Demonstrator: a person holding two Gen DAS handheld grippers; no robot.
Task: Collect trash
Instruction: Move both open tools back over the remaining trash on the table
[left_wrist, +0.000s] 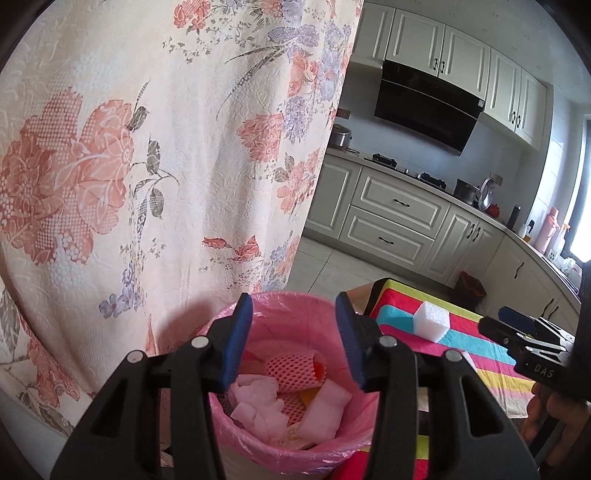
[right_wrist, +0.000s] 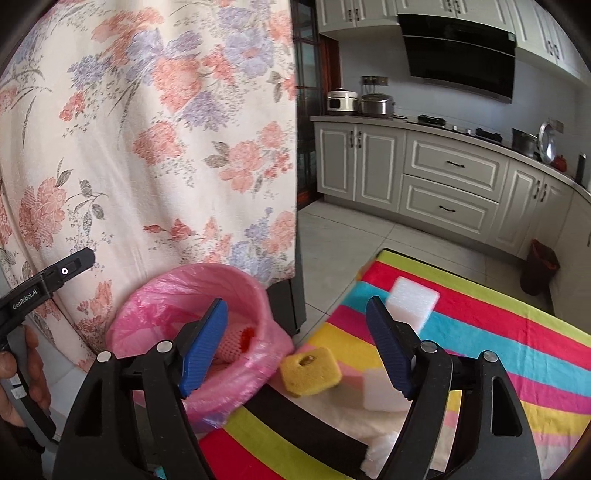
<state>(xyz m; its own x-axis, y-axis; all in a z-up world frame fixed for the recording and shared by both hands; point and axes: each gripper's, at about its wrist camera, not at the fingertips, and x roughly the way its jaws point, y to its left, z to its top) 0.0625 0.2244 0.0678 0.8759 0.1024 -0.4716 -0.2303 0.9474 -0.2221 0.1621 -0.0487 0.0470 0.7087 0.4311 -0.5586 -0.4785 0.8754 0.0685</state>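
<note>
A bin lined with a pink bag (left_wrist: 280, 439) stands beside the striped table; it also shows in the right wrist view (right_wrist: 192, 295). Inside lie red foam fruit nets (left_wrist: 291, 369), white tissues (left_wrist: 258, 402) and white foam. My left gripper (left_wrist: 293, 339) is open and empty right above the bin mouth. My right gripper (right_wrist: 295, 347) is open and empty above the table edge. A yellow sponge (right_wrist: 310, 373) lies below it, with a white foam block (right_wrist: 380, 395) beside it and another white foam block (right_wrist: 412, 299) farther back, which also shows in the left wrist view (left_wrist: 430, 319).
A striped cloth (right_wrist: 498, 332) covers the table. A floral curtain (left_wrist: 166, 147) hangs right behind the bin. Kitchen cabinets (right_wrist: 443, 177) and a tiled floor lie beyond. A dark bin (right_wrist: 539, 266) stands by the cabinets.
</note>
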